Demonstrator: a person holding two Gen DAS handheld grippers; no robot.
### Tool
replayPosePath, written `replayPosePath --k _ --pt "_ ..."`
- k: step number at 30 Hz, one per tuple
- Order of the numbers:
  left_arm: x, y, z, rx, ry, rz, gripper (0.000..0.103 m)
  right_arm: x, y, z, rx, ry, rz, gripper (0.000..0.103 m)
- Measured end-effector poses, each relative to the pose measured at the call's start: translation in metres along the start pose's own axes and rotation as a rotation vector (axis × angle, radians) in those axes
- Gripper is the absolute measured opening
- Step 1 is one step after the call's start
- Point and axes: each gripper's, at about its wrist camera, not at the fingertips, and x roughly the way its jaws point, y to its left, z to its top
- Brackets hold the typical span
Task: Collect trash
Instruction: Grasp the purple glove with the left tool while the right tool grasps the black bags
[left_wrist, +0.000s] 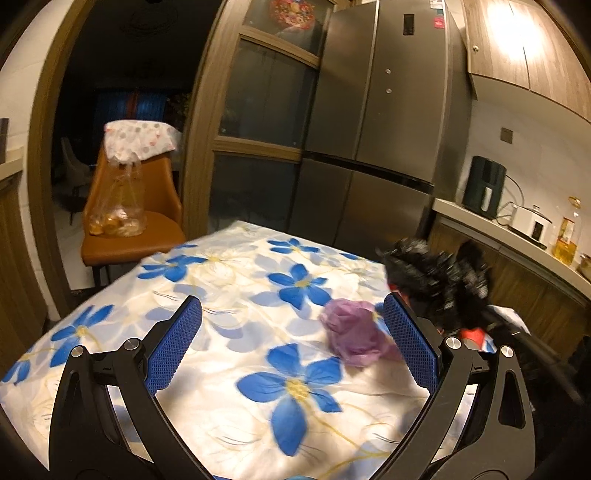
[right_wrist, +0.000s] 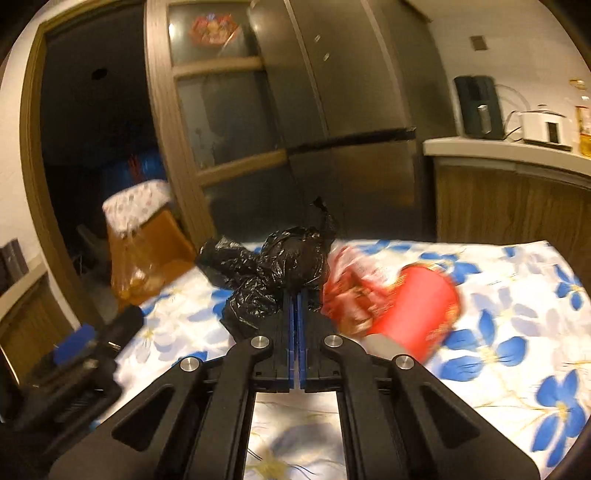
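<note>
Black trash bag clamped in right tool; left tool apart, contents apparently hidden.

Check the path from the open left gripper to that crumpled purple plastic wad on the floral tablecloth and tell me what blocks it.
Nothing visible blocks it. The open left gripper faces bare blue-flowered tablecloth, and the crumpled purple plastic wad lies just ahead beside its right finger. The shut right gripper, pinching a crinkled black plastic bag, is off to the side.

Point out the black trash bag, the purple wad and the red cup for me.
black trash bag (right_wrist: 280, 258): right wrist view, on the crumpled middle of the plastic.
purple wad (left_wrist: 354, 330): left wrist view, on its bunched centre.
red cup (right_wrist: 424, 299): right wrist view, on its plain red side.
</note>
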Motion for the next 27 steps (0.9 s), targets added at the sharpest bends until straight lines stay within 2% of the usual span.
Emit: replayPosePath --k 5,7,10,13,18,20,23,27 --pt "0.023 -0.028 0.0 0.02 0.044 -0.067 0.096 -0.036 -0.024 0.007 0.05 -0.072 -0.027 0.002" --pt "0.037 -0.041 -0.002 0.041 0.069 -0.077 0.092 -0.05 -0.033 0.008 0.062 -0.096 -0.039 0.002" --pt "0.062 -0.057 -0.008 0.068 0.15 -0.083 0.078 -0.067 -0.047 0.008 0.078 -0.119 -0.058 0.002" --pt "0.082 -0.064 -0.015 0.088 0.237 -0.085 0.059 -0.078 -0.058 0.008 0.091 -0.128 -0.08 0.002" --pt "0.093 -0.057 -0.025 0.055 0.316 -0.107 0.016 -0.094 -0.07 0.004 0.097 -0.134 -0.107 0.002" --pt "0.093 -0.054 -0.028 0.036 0.332 -0.125 0.004 -0.101 -0.072 0.002 0.094 -0.136 -0.116 0.002" --pt "0.085 -0.05 -0.028 0.011 0.317 -0.144 0.0 -0.112 -0.076 -0.002 0.098 -0.14 -0.13 0.002" --pt "0.052 -0.049 -0.023 0.003 0.247 -0.17 0.0 -0.127 -0.081 -0.004 0.101 -0.151 -0.145 0.002"
